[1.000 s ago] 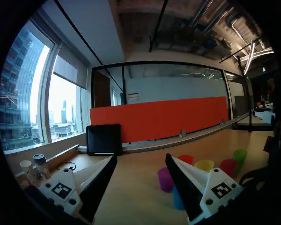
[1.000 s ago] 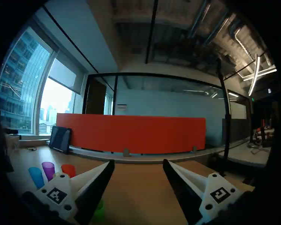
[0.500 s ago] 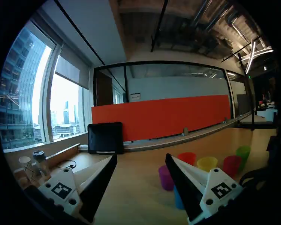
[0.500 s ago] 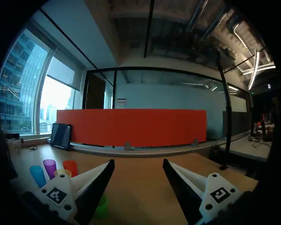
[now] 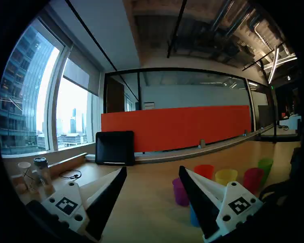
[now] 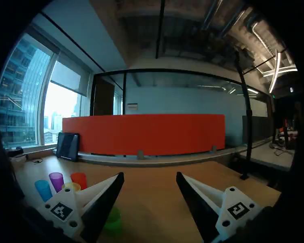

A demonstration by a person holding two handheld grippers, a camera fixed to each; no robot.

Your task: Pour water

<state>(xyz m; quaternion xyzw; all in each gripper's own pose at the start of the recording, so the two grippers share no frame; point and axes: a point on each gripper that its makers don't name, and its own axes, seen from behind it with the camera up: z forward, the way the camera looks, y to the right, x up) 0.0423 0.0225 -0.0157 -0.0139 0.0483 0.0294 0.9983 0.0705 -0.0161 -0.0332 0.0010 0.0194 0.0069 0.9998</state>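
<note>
While both hang wide open and empty over the bench (image 5: 152, 216), the left claw (image 5: 152, 167) has the purple cup (image 5: 178, 193) just past its right finger, amid a tight cluster of cups (image 5: 225, 177); the right claw (image 6: 149, 174) sits to their right. Reaching in carelessly, a finger could topple a neighbouring cup.

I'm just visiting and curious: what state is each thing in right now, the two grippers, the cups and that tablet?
Left gripper: open, holding nothing.
Right gripper: open, holding nothing.
Coloured cups: upright on the table, untouched.
Tablet: propped upright, screen dark.
</note>
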